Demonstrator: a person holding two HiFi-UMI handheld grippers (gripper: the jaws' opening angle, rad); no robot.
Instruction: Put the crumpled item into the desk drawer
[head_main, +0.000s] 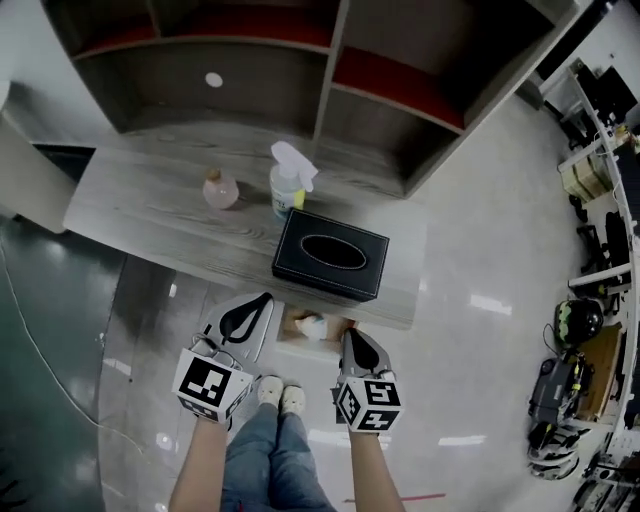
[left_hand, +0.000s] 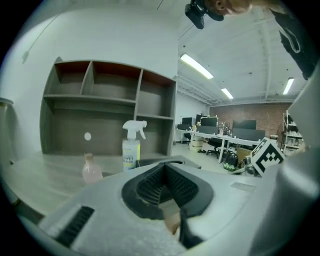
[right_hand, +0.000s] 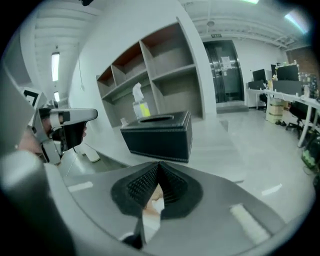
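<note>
A white crumpled item (head_main: 313, 327) lies in the open desk drawer (head_main: 291, 322), which sticks out below the desk's front edge. My right gripper (head_main: 351, 336) hangs just right of the drawer with its jaws shut and nothing between them. In the right gripper view the closed tips (right_hand: 159, 164) point at the black tissue box (right_hand: 159, 134), and the crumpled item (right_hand: 154, 206) shows through the gap behind the pads. My left gripper (head_main: 264, 298) is at the drawer's left side, its jaws also shut and empty. Those closed tips (left_hand: 165, 165) face the shelf unit.
On the grey wooden desk (head_main: 150, 200) stand a pink bottle (head_main: 220, 189), a spray bottle (head_main: 287, 182) and the black tissue box (head_main: 331, 254). A shelf unit (head_main: 250, 60) rises behind it. The person's feet (head_main: 281, 395) are below the drawer. Office clutter (head_main: 590, 330) lines the right side.
</note>
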